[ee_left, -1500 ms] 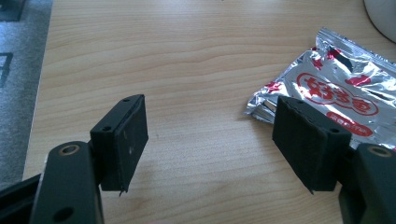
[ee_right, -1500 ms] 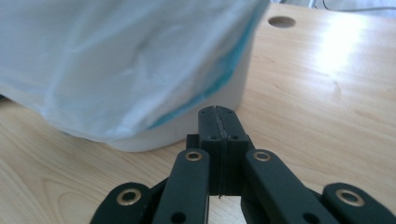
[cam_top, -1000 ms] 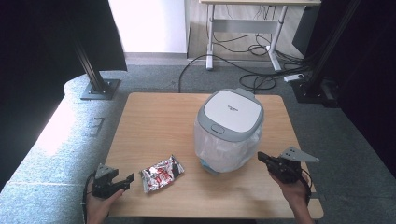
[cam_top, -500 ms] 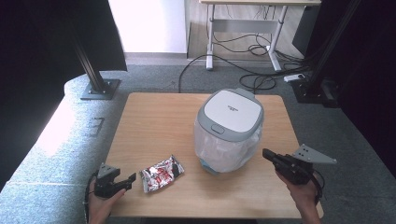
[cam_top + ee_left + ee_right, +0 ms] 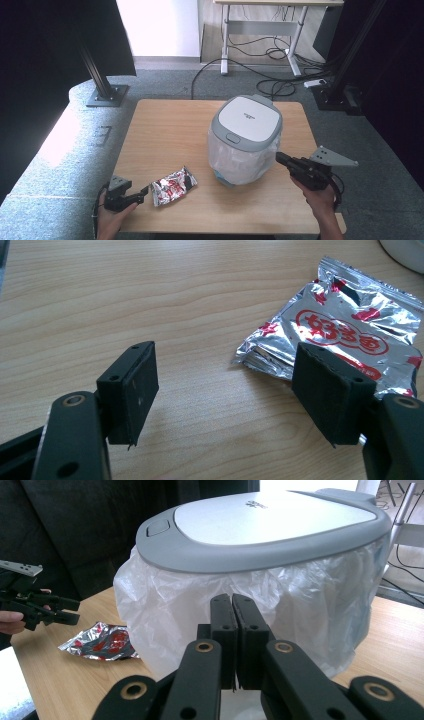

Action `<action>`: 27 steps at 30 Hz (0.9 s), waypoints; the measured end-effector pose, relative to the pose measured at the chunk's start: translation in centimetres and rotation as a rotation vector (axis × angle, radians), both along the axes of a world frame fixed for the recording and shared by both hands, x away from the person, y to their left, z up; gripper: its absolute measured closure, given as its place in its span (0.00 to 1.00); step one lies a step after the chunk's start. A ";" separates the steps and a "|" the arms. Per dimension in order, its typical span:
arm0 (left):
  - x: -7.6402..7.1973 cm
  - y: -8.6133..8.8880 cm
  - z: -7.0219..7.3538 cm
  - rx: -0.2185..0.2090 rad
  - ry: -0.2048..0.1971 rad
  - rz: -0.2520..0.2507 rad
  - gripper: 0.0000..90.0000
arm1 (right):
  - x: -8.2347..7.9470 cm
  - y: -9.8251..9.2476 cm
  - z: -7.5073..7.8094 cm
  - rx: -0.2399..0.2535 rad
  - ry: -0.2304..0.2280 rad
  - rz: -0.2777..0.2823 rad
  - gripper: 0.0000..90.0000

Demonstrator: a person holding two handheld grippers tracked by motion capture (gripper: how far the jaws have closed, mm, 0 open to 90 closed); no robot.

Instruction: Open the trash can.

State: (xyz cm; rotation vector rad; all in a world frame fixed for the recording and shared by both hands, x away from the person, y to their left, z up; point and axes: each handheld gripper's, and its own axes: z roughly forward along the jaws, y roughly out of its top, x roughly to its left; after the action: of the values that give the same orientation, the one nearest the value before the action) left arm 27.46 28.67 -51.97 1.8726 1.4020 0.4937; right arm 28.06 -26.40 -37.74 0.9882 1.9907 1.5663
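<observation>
Two grippers, one foil snack packet, one lidded bin on a wooden table [image 5: 165, 125].

At the left, the left gripper [image 5: 142, 192] has its jaws spread wide just short of the foil snack packet [image 5: 172, 186], which lies flat near the front edge; its near corner sits between the jaws but nothing is pinched. Centre-right stands the lidded bin [image 5: 246, 137], lid down over a white liner. The right gripper [image 5: 281, 159] – jaws pressed together, empty – points at the liner. Slick crinkled foil could slide away from a shallow pinch – or the right gripper could snag the liner.
</observation>
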 end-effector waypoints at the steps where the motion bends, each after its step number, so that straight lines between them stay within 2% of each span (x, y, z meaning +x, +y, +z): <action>1: 0.0 0.0 0.0 -0.002 -0.001 0.002 0.30 | 0.1 0.1 0.0 -0.006 0.001 0.001 0.99; 8: 0.0 0.2 0.0 -0.006 0.002 0.011 0.30 | 0.5 0.6 0.5 -0.015 -0.007 0.001 1.00; 19: -0.1 0.4 -0.1 -0.007 0.005 0.014 0.30 | 1.2 2.1 2.0 -0.027 -0.018 0.042 1.00; 27: -0.1 0.4 -0.2 -0.008 0.008 0.016 0.30 | 1.9 3.2 2.8 -0.008 -0.016 0.072 1.00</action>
State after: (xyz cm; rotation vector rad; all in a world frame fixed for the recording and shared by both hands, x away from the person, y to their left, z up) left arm 27.40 29.10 -52.13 1.8608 1.4234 0.4882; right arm 29.92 -23.21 -34.92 0.9070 2.0405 1.5976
